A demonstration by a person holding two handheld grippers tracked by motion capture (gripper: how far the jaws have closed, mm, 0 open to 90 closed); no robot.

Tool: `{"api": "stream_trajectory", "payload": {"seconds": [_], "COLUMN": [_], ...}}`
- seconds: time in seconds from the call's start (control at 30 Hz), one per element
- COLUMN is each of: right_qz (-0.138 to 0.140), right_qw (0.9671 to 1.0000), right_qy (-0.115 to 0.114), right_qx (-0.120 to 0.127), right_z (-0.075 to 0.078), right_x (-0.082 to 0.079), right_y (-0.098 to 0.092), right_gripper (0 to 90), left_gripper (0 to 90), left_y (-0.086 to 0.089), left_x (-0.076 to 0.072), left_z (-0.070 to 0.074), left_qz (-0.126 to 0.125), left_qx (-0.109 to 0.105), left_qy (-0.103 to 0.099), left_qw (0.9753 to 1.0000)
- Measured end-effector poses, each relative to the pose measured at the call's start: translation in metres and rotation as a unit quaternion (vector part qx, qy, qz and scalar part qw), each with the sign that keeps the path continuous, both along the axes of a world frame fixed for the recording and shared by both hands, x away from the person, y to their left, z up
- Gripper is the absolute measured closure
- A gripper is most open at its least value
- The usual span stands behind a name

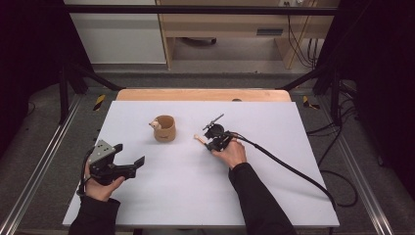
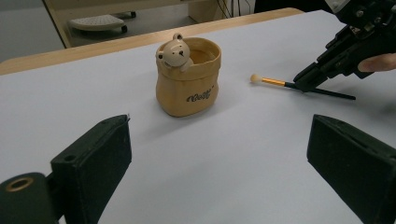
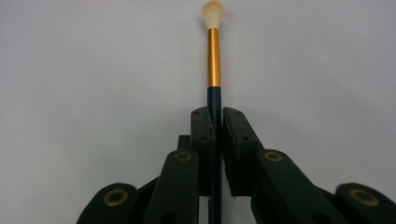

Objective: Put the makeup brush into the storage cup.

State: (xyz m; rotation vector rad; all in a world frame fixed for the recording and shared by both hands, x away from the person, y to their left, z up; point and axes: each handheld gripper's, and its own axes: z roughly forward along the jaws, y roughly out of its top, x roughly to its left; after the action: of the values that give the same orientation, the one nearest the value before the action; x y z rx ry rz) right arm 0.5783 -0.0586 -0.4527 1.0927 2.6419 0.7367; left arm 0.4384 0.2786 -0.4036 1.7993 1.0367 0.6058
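Firmly, right hand-held gripper (image 3: 214,122) clamps brush (image 3: 213,44).

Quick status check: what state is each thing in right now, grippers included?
Brush: clamped at the dark handle, bristle tip pointing toward the pot.
Pot: upright on the table, open-topped, untouched.
Right gripper: shut on the brush.
Left gripper: open, holding nothing.

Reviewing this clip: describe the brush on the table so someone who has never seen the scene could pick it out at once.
On the white table, look just right of the tan bear pot. The brush lies there, clamped in the right claw. It is the one thin stick here: dark handle, gold band, pale tuft tip pointing toward the pot.
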Motion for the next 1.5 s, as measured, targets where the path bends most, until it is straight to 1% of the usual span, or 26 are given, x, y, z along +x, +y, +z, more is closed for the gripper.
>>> {"api": "stream_trajectory", "payload": {"seconds": [0.27,0.4,0.43,0.47,0.6,0.63,0.67,0.7,0.73,0.77,0.8,0.83,0.87,0.9,0.93,1.07,1.1,1.13,1.17,1.2,1.23,1.27,1.3,1.33,1.47,1.5], "right_qz": [0.003,0.002,0.002,0.003,0.003,0.001,0.001,-0.004,-0.004,-0.005,-0.005,-0.005,-0.005,-0.003,-0.004,-0.001,-0.001,-0.001,0.001,0.001,-0.003,-0.003,-0.003,-0.001,-0.005,0.000], "right_qw": [0.9999,0.9995,0.9995,0.9991,0.9988,0.9984,0.9984,0.9979,0.9979,0.9973,0.9973,0.9965,0.9965,0.9956,0.9951,0.9933,0.9933,0.9921,0.9916,0.9916,0.9909,0.9909,0.9899,0.9895,0.9887,0.9880], "right_qy": [-0.013,-0.019,-0.019,-0.025,-0.032,-0.035,-0.035,-0.038,-0.038,-0.044,-0.044,-0.047,-0.047,-0.053,-0.053,-0.065,-0.065,-0.068,-0.072,-0.072,-0.071,-0.071,-0.071,-0.074,-0.072,-0.072], "right_qx": [0.007,0.026,0.026,0.033,0.036,0.045,0.045,0.052,0.052,0.058,0.058,0.069,0.069,0.077,0.083,0.096,0.096,0.105,0.107,0.107,0.114,0.114,0.123,0.125,0.131,0.136], "right_z": [0.016,0.027,0.027,0.032,0.036,0.040,0.040,0.043,0.043,0.046,0.046,0.048,0.048,0.049,0.049,0.046,0.046,0.045,0.044,0.044,0.042,0.042,0.040,0.039,0.036,0.035], "right_x": [-0.007,-0.015,-0.015,-0.019,-0.025,-0.030,-0.030,-0.035,-0.035,-0.040,-0.040,-0.046,-0.046,-0.053,-0.055,-0.068,-0.068,-0.074,-0.077,-0.077,-0.084,-0.084,-0.088,-0.089,-0.092,-0.096], "right_y": [-0.005,-0.011,-0.011,-0.016,-0.022,-0.029,-0.029,-0.034,-0.034,-0.041,-0.041,-0.047,-0.047,-0.055,-0.057,-0.070,-0.070,-0.076,-0.079,-0.079,-0.083,-0.083,-0.086,-0.087,-0.087,-0.089], "right_gripper": [83.6,83.6,83.6,83.5,83.5,83.6,83.6,83.6,83.6,83.6,83.6,83.6,83.6,83.6,83.6,83.6,83.6,83.6,83.6,83.6,83.6,83.6,83.6,83.6,83.6,83.5], "left_gripper": [6.2,6.2,6.2,6.2,6.2,6.2,6.2,6.2,6.2,6.2,6.2,6.2,6.2,6.2,6.2,6.2,6.2,6.2,6.2,6.2,6.1,6.2,6.1,6.2,6.2,6.2], "left_y": [-0.001,-0.001,-0.001,-0.002,-0.003,-0.004,-0.004,-0.005,-0.005,-0.006,-0.006,-0.007,-0.007,-0.009,-0.009,-0.012,-0.013,-0.015,-0.015,-0.017,-0.020,-0.020,-0.022,-0.023,-0.027,-0.029], "left_x": [0.000,-0.001,-0.001,-0.001,-0.002,-0.002,-0.002,-0.002,-0.002,-0.003,-0.003,-0.003,-0.003,-0.003,-0.003,-0.004,-0.004,-0.005,-0.005,-0.005,-0.006,-0.006,-0.006,-0.007,-0.008,-0.009], "left_z": [0.000,0.001,0.001,0.001,0.001,0.002,0.002,0.002,0.002,0.002,0.002,0.002,0.002,0.002,0.002,0.002,0.002,0.002,0.002,0.002,0.003,0.003,0.003,0.003,0.003,0.004], "left_qz": [0.000,-0.001,-0.001,-0.001,-0.002,-0.004,-0.004,-0.005,-0.005,-0.006,-0.006,-0.008,-0.008,-0.010,-0.010,-0.014,-0.014,-0.017,-0.017,-0.019,-0.022,-0.022,-0.026,-0.027,-0.033,-0.037], "left_qx": [0.000,-0.001,-0.001,-0.002,-0.002,-0.002,-0.002,-0.001,-0.001,-0.001,-0.001,0.000,0.000,0.001,0.001,0.002,0.001,0.002,0.002,0.002,0.004,0.004,0.003,0.003,0.002,-0.002], "left_qy": [-0.001,-0.001,-0.001,-0.002,-0.002,-0.002,-0.002,-0.002,-0.002,-0.002,-0.002,-0.002,-0.002,-0.001,-0.001,-0.001,-0.001,0.001,0.001,0.000,0.001,0.001,0.001,0.000,0.002,0.001], "left_qw": [1.0000,1.0000,1.0000,1.0000,1.0000,1.0000,1.0000,1.0000,1.0000,1.0000,1.0000,1.0000,1.0000,1.0000,0.9999,0.9999,0.9999,0.9998,0.9998,0.9998,0.9997,0.9997,0.9997,0.9996,0.9995,0.9993]}}
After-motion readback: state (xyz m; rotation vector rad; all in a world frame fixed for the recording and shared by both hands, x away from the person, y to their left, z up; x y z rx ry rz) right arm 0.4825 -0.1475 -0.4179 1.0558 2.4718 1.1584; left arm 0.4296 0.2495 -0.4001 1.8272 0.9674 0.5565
